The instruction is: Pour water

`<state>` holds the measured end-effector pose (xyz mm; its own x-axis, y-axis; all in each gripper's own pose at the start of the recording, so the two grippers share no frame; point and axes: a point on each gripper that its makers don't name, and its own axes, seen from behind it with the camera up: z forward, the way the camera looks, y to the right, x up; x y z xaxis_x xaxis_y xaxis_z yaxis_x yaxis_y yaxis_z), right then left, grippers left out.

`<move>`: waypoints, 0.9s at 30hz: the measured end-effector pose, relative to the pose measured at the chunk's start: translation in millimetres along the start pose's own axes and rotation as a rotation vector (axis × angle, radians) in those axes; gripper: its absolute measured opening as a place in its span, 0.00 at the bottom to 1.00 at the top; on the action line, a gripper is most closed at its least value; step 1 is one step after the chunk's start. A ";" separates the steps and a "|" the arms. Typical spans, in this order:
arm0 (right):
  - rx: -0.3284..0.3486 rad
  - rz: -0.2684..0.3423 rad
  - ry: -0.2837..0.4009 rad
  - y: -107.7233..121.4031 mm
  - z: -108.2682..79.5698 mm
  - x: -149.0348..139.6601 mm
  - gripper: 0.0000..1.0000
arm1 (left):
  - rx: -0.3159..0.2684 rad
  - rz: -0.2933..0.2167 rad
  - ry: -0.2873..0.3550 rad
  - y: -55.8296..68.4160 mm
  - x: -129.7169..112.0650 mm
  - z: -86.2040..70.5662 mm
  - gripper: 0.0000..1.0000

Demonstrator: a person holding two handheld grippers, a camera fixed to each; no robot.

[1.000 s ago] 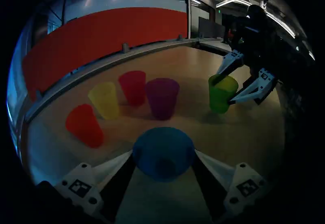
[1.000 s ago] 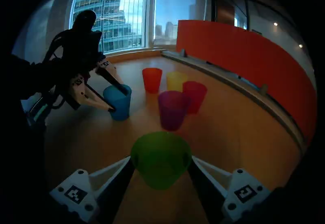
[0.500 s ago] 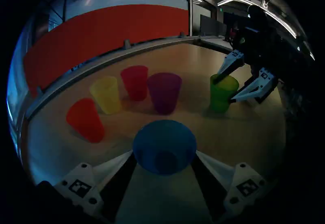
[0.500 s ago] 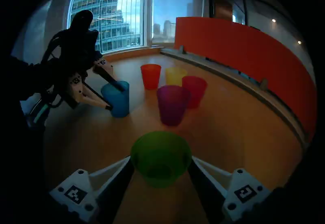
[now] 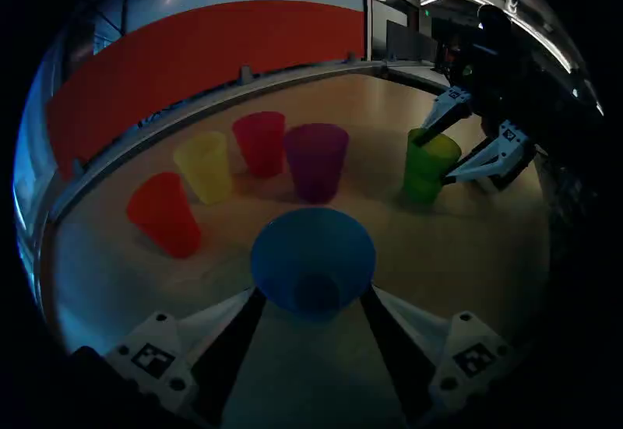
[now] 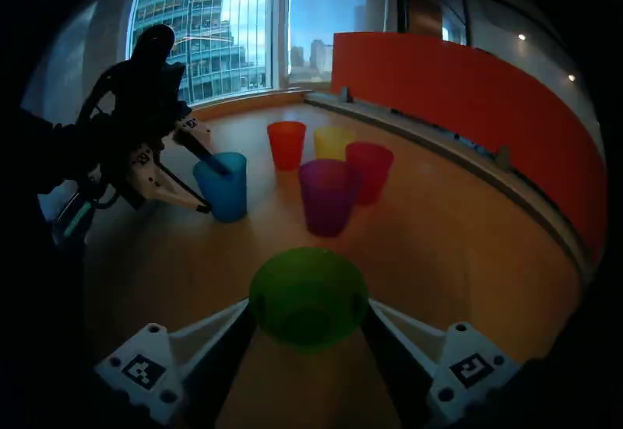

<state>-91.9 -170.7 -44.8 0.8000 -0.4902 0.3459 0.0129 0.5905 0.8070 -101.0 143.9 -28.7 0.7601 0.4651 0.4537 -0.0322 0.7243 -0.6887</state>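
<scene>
Left gripper [image 5: 311, 295] pinching blue cup [image 5: 313, 254] | right gripper [image 6: 308, 304] pinching green cup [image 6: 308, 285] | both nudged upward

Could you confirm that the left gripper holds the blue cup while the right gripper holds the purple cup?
Not quite: the right gripper holds the green cup, as the right gripper view shows; the left gripper does hold the blue cup.

Translucent matt plastic: blue cup [image 5: 313, 261], green cup [image 6: 308, 297]. Smooth wood, slight sheen: table [image 6: 467, 273].
</scene>
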 end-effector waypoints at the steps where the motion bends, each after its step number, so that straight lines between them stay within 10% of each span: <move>1: -0.003 0.002 -0.003 0.6 -0.3 -1.4 0.92 | 0.001 -0.001 -0.002 -0.1 -0.9 -1.1 0.89; 27: -0.116 0.087 0.047 13.0 -51.2 -22.4 1.00 | 0.097 -0.085 0.039 -18.8 -21.1 -51.6 0.91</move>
<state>-78.9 -119.2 -66.6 0.8282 -0.4049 0.3874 0.0090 0.7009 0.7132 -82.9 94.3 -54.5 0.7876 0.3811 0.4843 -0.0279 0.8071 -0.5897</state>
